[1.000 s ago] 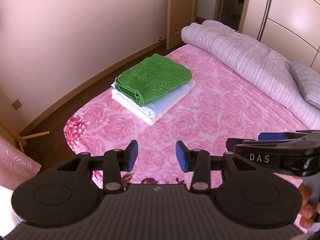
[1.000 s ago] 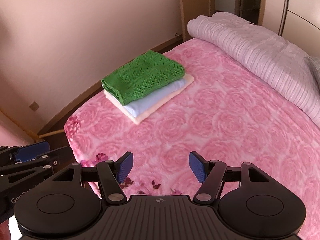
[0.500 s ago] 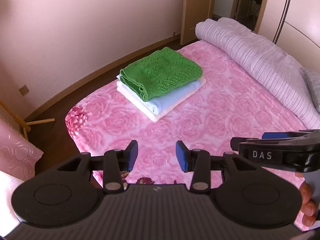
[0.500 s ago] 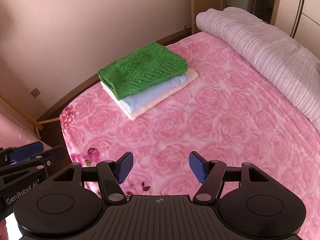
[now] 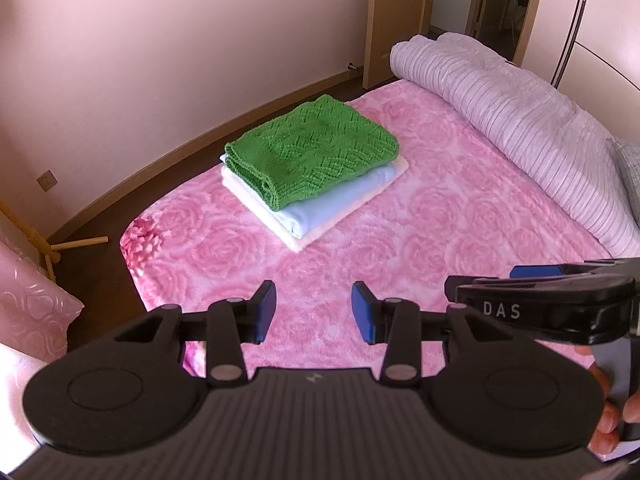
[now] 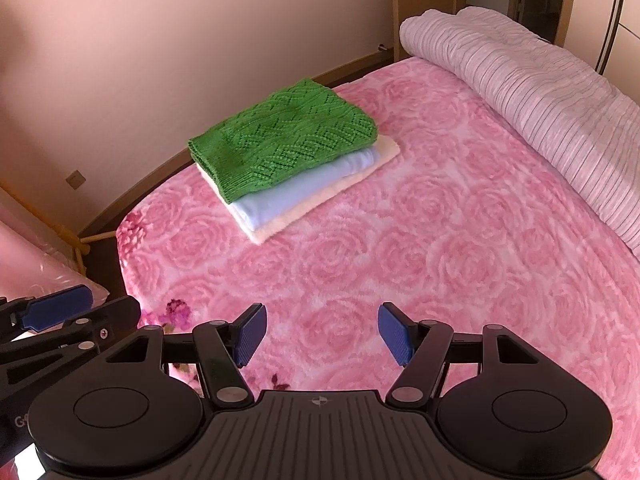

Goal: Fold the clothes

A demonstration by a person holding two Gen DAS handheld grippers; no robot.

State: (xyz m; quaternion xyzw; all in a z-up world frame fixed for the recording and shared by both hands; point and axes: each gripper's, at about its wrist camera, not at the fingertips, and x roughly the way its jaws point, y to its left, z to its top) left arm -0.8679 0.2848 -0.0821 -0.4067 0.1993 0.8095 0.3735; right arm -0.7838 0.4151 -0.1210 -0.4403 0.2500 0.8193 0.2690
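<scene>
A folded green knit sweater [image 5: 316, 152] [image 6: 280, 140] tops a neat stack on the pink rose-patterned bed [image 5: 440, 232] [image 6: 440, 240]. Under it lie a folded pale blue garment [image 5: 340, 204] [image 6: 308, 188] and a cream one [image 5: 304, 242] [image 6: 320, 200]. My left gripper [image 5: 313, 312] hovers open above the bed's near edge, well short of the stack, nothing between its blue pads. My right gripper [image 6: 320, 334] is also open and empty, at a similar distance. Each gripper shows in the other's view: the right one [image 5: 560, 300], the left one [image 6: 60, 320].
A rolled lilac striped duvet [image 5: 520, 128] [image 6: 540, 92] runs along the bed's far right side. A pink wall and brown floor strip [image 5: 100, 216] border the left. A pink cushion [image 5: 28, 308] and wooden sticks [image 5: 76, 245] sit at lower left. A doorway lies beyond.
Both grippers have drifted left and tilted down slightly, so the stack now sits nearer the centre of each view. Their jaws stay open as before.
</scene>
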